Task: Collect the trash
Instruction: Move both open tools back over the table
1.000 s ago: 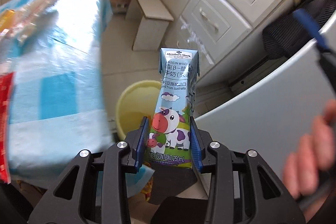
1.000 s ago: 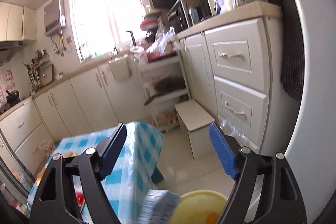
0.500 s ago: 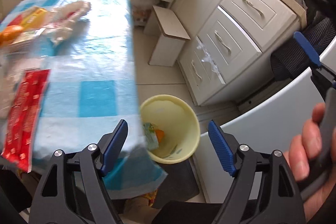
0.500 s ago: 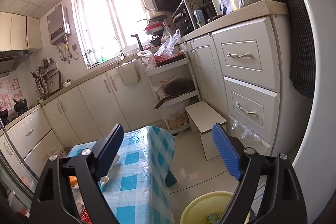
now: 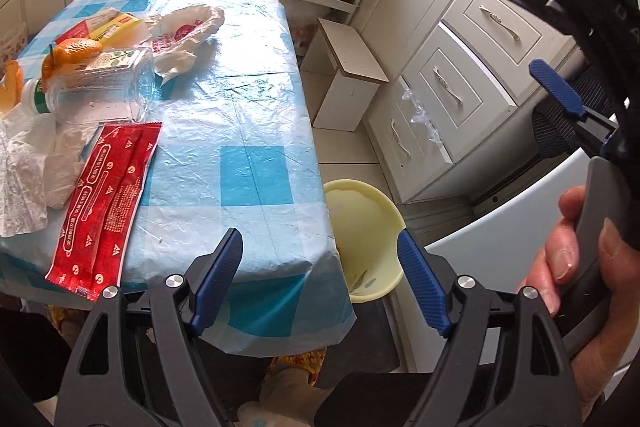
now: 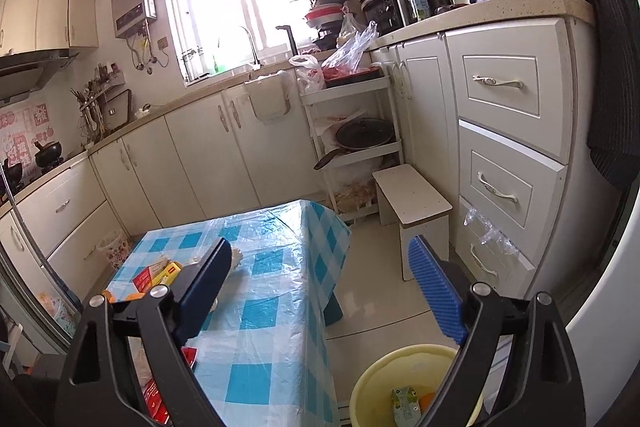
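My left gripper [image 5: 320, 247] is open and empty above the near corner of the blue-checked table [image 5: 248, 107]. Below it on the floor stands the yellow bin [image 5: 368, 227]. In the right wrist view the bin [image 6: 384, 371] holds a small milk carton [image 6: 404, 405] and an orange scrap [image 6: 426, 401]. On the table lie a red sachet pack [image 5: 106, 199], crumpled tissues [image 5: 28, 163], a clear plastic box [image 5: 100, 83], a mandarin [image 5: 74, 53] and a white plastic bag [image 5: 184, 31]. My right gripper [image 6: 320, 255], jaws opening, has nothing between them; a hand [image 5: 560, 247] holds it.
A white stool [image 5: 348, 83] stands past the table's far right side, by white cabinet drawers [image 5: 460, 87]. A white appliance wall [image 5: 500, 247] rises right of the bin. A shelf rack with a pan [image 6: 360, 139] stands by the counter.
The left gripper let go of the milk carton, which now lies in the yellow bin. Its jaws opened wide and it drew back over the table corner. The right gripper's jaws spread a little wider.
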`<state>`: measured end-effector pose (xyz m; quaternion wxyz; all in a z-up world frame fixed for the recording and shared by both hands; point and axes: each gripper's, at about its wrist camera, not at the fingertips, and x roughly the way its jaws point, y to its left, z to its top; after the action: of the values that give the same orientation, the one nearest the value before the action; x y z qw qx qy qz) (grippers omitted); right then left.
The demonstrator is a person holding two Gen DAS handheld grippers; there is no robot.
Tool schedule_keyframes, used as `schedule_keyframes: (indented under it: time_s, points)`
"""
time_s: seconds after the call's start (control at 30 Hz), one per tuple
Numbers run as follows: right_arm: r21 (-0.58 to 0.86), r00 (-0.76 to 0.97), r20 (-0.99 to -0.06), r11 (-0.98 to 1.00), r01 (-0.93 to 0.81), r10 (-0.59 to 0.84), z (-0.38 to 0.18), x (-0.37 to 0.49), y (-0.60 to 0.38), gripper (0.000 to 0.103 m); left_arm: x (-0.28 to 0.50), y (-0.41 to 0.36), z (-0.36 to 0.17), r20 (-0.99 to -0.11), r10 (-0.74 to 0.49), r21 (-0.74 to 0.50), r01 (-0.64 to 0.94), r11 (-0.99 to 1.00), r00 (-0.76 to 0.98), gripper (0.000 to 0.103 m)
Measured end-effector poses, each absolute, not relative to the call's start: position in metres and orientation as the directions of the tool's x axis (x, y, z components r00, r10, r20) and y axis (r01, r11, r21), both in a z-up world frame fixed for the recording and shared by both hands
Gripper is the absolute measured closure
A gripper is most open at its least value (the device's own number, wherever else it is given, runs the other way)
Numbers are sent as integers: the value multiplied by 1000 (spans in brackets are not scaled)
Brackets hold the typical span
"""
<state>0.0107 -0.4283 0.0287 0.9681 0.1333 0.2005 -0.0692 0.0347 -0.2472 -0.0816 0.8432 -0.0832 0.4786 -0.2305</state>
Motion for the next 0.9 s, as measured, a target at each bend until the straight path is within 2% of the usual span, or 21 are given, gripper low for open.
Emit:
schedule_keyframes:
  time_s: [0.23,0.4,0.7,0.9]
  points:
    - [224,901,-429,959,172,-61,24,12,-423,16,29,-238,-78,-776,-449,-340,305,889,443,27]
    - [223,895,-446,964,145,-32,22,18,-415,15,22,-208,-74,-788,-393,-281,291,914,474,25]
    - [194,876,-478,980,38,61,21,34,-376,13,39,-94,-82,-809,-196,-175,91,980,554,21]
    - [158,853,-503,985,-67,139,15,51,-336,13,62,-50,-97,-827,-157,-190,-5,982,540,19]
